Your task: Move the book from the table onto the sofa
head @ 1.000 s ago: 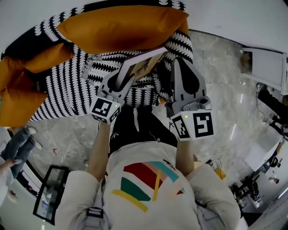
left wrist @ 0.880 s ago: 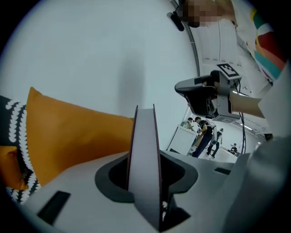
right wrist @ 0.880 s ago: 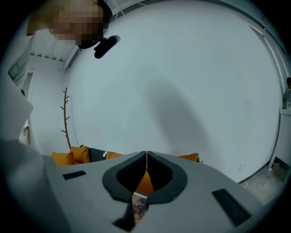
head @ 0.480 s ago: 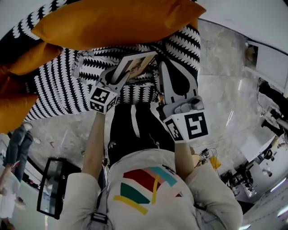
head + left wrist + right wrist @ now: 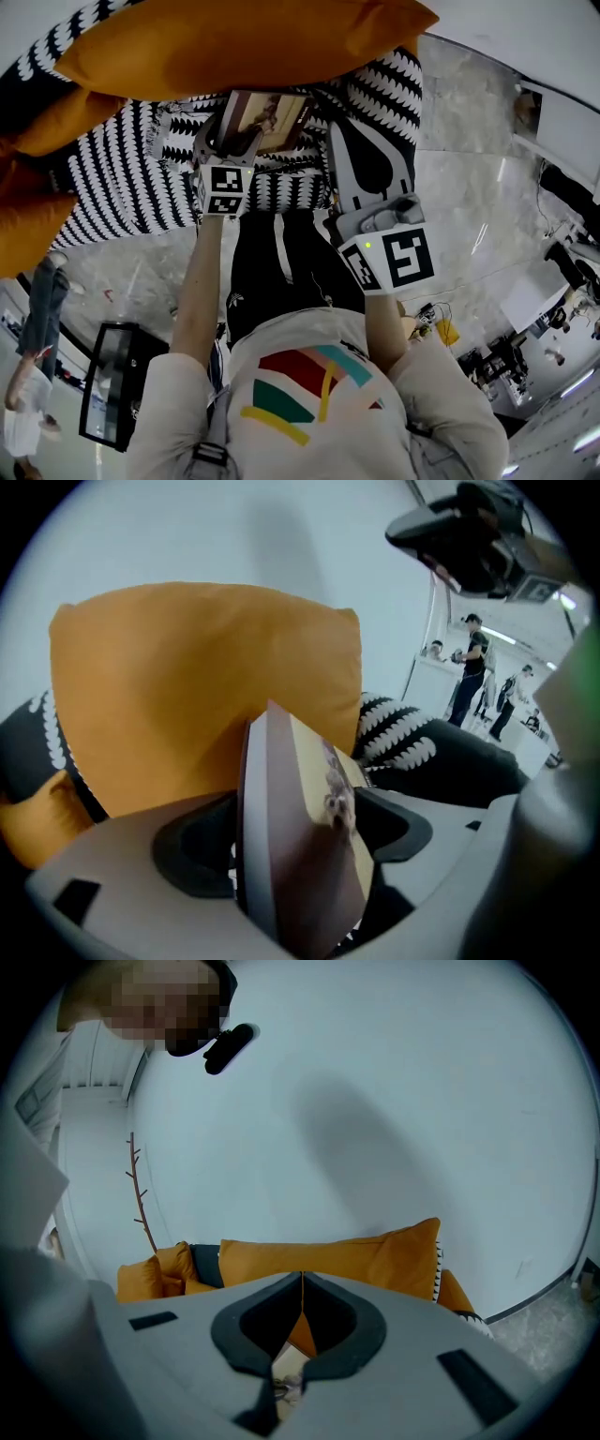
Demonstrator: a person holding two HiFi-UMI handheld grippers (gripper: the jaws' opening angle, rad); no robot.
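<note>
The book [image 5: 267, 120], with a picture on its cover, lies on the black-and-white sofa seat [image 5: 122, 178] just in front of the big orange cushion [image 5: 234, 42]. My left gripper [image 5: 234, 142] reaches to its near edge. In the left gripper view the book [image 5: 309, 771] stands edge-on between the jaws of that gripper [image 5: 292, 855]. The jaws have just been opening, and gaps show between the pads and the book. My right gripper [image 5: 349, 131] hovers beside the book on its right. It [image 5: 302, 1281] is shut with nothing in it.
Orange cushions [image 5: 328, 1260] line the sofa back against a pale wall. Marble floor [image 5: 469, 187] spreads to the right, with equipment [image 5: 562, 216] at its edge. A dark framed panel [image 5: 108, 394] lies on the floor at lower left. People [image 5: 473, 663] stand far off.
The book was held tilted above the seat; now it lies flatter, against the cushion. My left gripper moved forward and down with it and opened. The right gripper sank a little, staying shut.
</note>
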